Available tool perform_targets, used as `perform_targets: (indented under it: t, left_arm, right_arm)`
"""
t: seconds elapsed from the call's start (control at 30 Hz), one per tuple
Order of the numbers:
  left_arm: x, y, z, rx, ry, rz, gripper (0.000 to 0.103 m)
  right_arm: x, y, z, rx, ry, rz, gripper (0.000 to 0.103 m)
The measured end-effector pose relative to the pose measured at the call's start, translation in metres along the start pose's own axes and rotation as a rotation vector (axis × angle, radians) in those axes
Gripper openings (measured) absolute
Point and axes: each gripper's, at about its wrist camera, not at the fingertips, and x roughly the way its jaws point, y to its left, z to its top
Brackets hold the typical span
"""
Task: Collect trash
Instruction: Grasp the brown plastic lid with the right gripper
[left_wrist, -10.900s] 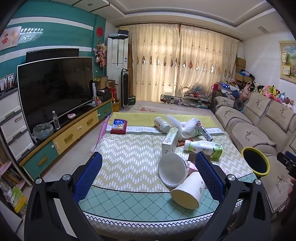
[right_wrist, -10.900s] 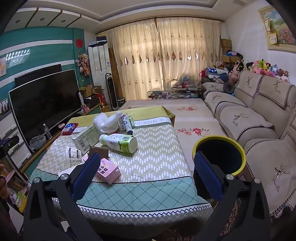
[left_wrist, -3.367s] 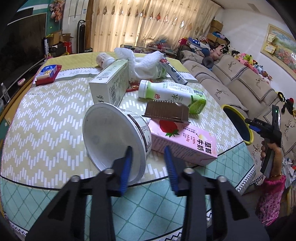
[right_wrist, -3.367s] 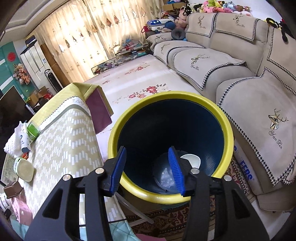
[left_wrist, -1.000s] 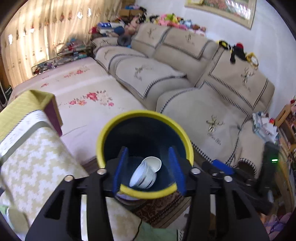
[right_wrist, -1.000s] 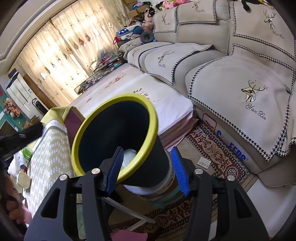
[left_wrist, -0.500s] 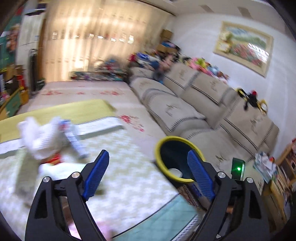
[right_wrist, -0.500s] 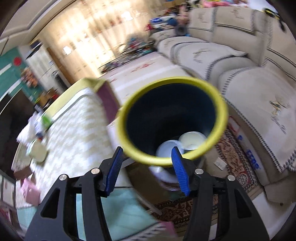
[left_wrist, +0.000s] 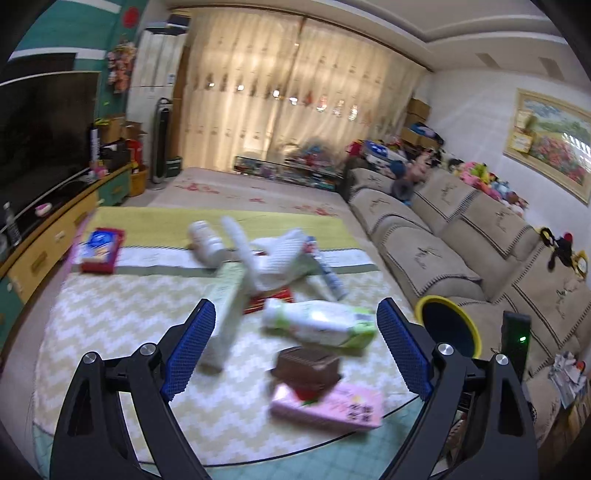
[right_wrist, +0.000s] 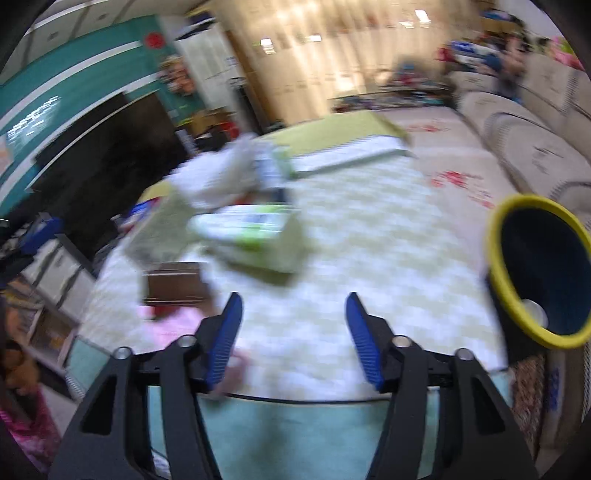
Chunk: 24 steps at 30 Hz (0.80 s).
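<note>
A: Both pairs of fingers are empty. The left gripper (left_wrist: 295, 347) has its blue-padded fingers spread wide, having just opened, and nothing sits between them; the right gripper (right_wrist: 293, 336) stands partly apart, its fingers also just widened, with only bare cloth between them.

B: Likely because each is lining up a fresh pick. Where is the trash?

A: In a loose heap around the middle of the table (left_wrist: 122, 317) with the zigzag cloth. A green-and-white plastic drink bottle (left_wrist: 319, 326) lies on its side; toward the near edge a small brown square tub (left_wrist: 306, 365) rests on a flat pink carton (left_wrist: 327, 404). A tall pale green box (left_wrist: 227, 310) and crumpled white paper (left_wrist: 273, 258) lie further back.

B: And the bin?

A: The dark round bin with a yellow rim (right_wrist: 535, 269) stands on the floor just off the table's right edge, near the beige sofa (left_wrist: 443, 236), tilted toward the table so drops are short. A white cup (right_wrist: 533, 308) shows inside.

B: So the pink carton seems the nearest candidate.

A: Probably, though the blur hides finer detail.
</note>
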Motion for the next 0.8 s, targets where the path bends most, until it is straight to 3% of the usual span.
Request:
perform_targets:
  t: [0.13,0.3,0.53,0.8]
  left_arm:
    - [-0.017,0.031,-0.01,-0.033,-0.02,0.05,0.088]
    - [-0.029,0.051,-0.018,-0.061,-0.037,0.066,0.088]
    - [-0.031,0.059,-0.029,-0.076,-0.022,0.065,0.089]
    - [-0.018,0.052,-0.034,-0.061,0.002,0.046,0.089]
  right_arm:
    - [0.013,0.042,0.007,-0.055,0.031,0.107,0.067]
    - [0.032,0.074,0.019,-0.106,0.071,0.142,0.068]
    - [0.061,0.079,0.024,-0.09,0.155,0.156,0.068]
    - [0.079,0.081,0.026,-0.092,0.181,0.151,0.068]
